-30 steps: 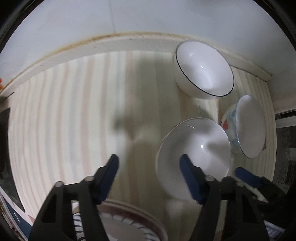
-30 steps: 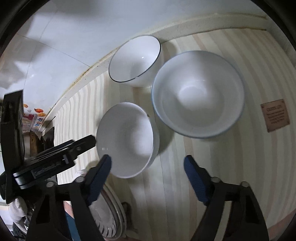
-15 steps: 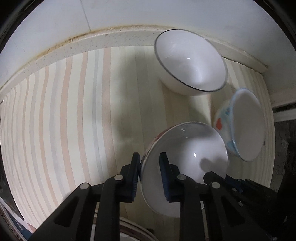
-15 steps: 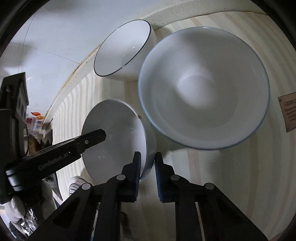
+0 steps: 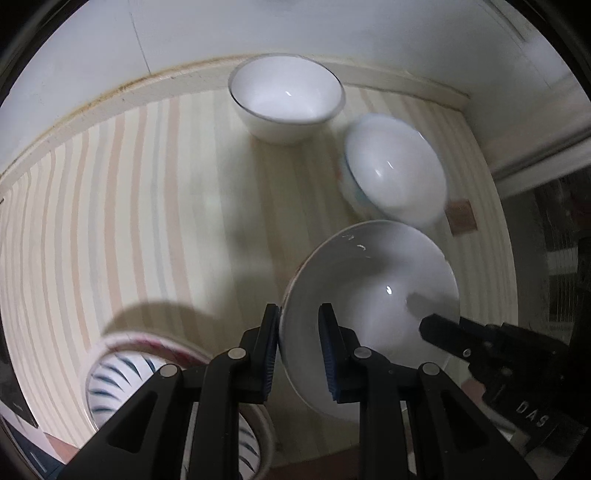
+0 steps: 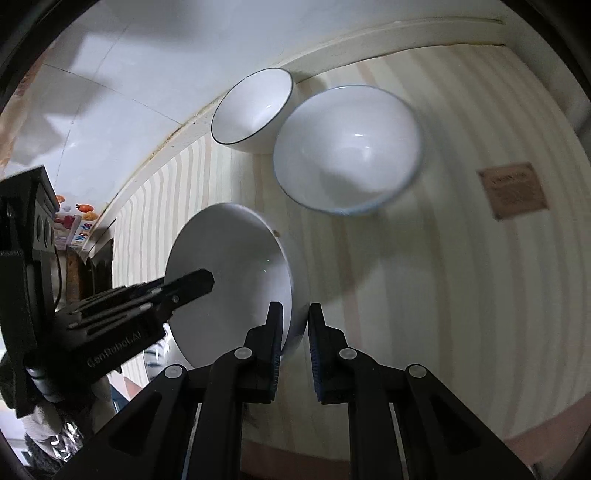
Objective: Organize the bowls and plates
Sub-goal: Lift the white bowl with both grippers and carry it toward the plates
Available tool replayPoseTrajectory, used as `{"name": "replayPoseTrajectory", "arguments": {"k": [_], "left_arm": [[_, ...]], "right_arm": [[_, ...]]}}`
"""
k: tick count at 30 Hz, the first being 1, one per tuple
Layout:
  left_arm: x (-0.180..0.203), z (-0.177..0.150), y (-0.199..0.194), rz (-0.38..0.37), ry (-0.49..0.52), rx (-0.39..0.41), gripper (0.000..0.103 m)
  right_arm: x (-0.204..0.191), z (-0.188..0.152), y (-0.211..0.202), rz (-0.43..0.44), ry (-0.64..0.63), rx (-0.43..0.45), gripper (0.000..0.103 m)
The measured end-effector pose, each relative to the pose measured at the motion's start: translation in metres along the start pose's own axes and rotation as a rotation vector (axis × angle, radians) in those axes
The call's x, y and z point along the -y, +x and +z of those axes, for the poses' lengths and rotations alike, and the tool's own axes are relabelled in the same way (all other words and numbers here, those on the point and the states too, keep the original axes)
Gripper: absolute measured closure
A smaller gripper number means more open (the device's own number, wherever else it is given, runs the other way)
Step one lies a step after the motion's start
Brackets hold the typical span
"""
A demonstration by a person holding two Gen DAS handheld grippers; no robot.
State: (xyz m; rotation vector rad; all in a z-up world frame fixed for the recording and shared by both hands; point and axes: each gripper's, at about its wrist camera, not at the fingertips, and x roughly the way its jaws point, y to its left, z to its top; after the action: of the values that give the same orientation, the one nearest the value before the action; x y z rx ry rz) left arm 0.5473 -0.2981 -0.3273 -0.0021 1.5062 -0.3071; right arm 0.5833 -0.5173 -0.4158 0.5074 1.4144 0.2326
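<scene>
A plain white bowl [image 5: 373, 295] is held above the striped table by both grippers. My left gripper [image 5: 297, 339] is shut on its left rim. My right gripper [image 6: 295, 332] is shut on its right rim, and the bowl shows in the right wrist view [image 6: 229, 280]. A white bowl with a dark rim [image 5: 284, 96] stands at the back by the wall, also in the right wrist view [image 6: 253, 107]. A larger bowl with a blue rim and coloured outside [image 5: 395, 173] stands to its right, also in the right wrist view [image 6: 347, 147].
A plate with a blue striped pattern [image 5: 122, 376] lies at the near left, under my left gripper. A small brown label [image 6: 511, 190] lies on the striped table [image 5: 129, 206] at the right. A white tiled wall [image 5: 184, 33] borders the back.
Both grippers closed on the plain white bowl's rims about half a second ago. Since then the bowl has risen off the table and both views have pulled back.
</scene>
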Motion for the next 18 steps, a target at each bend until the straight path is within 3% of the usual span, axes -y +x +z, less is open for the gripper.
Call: {"name": "replayPoseTrajectory", "arguments": {"k": [9,18], "left_arm": [[0.014,-0.044,0.022,-0.002,0.022,-0.079,0.083],[0.018,-0.053,0.047,0.03,0.052,-0.13,0.083]], "right_arm": [[0.032,-0.047,-0.006,-0.004,0.037,-0.04,0.088],[0.047,-0.062,0.015,-0.019,0.065,-0.077,0.088]]}}
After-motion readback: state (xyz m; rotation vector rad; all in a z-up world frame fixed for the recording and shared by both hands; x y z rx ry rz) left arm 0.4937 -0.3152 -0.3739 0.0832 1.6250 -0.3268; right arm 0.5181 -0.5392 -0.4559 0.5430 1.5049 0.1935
